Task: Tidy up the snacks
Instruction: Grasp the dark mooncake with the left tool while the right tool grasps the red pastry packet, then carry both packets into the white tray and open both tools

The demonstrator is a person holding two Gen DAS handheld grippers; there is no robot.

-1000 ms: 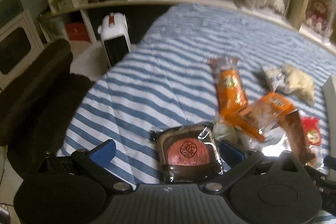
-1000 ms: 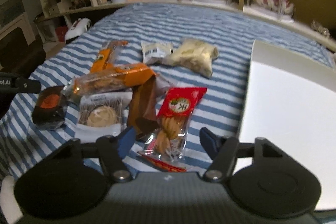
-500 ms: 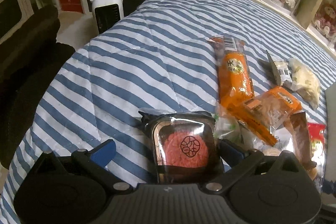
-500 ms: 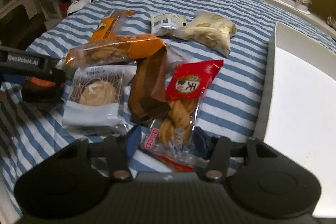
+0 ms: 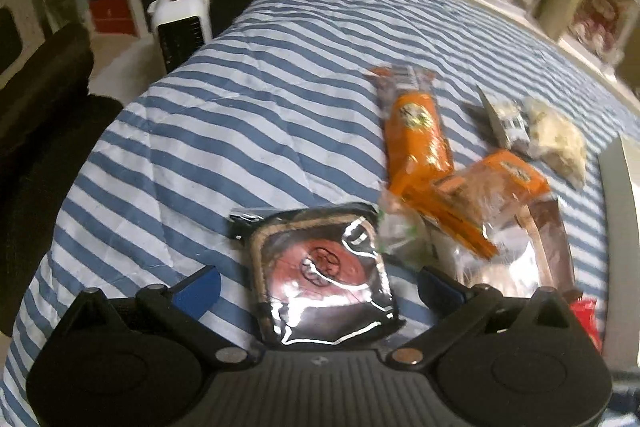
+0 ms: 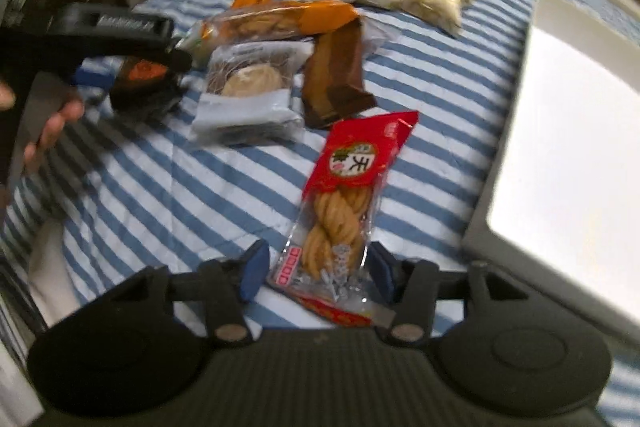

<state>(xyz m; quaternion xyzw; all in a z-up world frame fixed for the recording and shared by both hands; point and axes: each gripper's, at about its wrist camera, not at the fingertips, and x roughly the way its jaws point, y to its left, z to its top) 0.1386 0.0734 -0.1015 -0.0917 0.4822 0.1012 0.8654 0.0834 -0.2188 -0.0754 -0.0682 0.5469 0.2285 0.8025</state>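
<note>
From the left wrist, the left gripper (image 5: 316,287) hangs low over the striped bedspread (image 5: 240,131) with its fingers spread wide on either side of the dark mooncake pack (image 5: 324,267); the blue pads stand clear of the wrapper, so nothing is pinched yet. Just right of that pack lies the heap of other snacks, the orange packet (image 5: 418,139) nearest and a pale bag (image 5: 560,143) beyond it. The glossy film looks slippery, and a squeeze might catch only loose wrapper or drag the neighbouring clear packet along. From the right wrist, the right gripper (image 6: 318,267) straddles the near end of the red twist-snack pack (image 6: 348,195); its jaws have just been opening, and the pads sit apart from the pack with its tail between them. The white tray (image 6: 568,131), probably the destination, lies just right of that pack. A grip this far down the tail could let the long pack droop and swing. The soft quilt gives under pressure, so fingertips might snag fabric. Behind the bedspread are shelves with jars and boxes, and a white heater (image 5: 182,23) on the floor.
</note>
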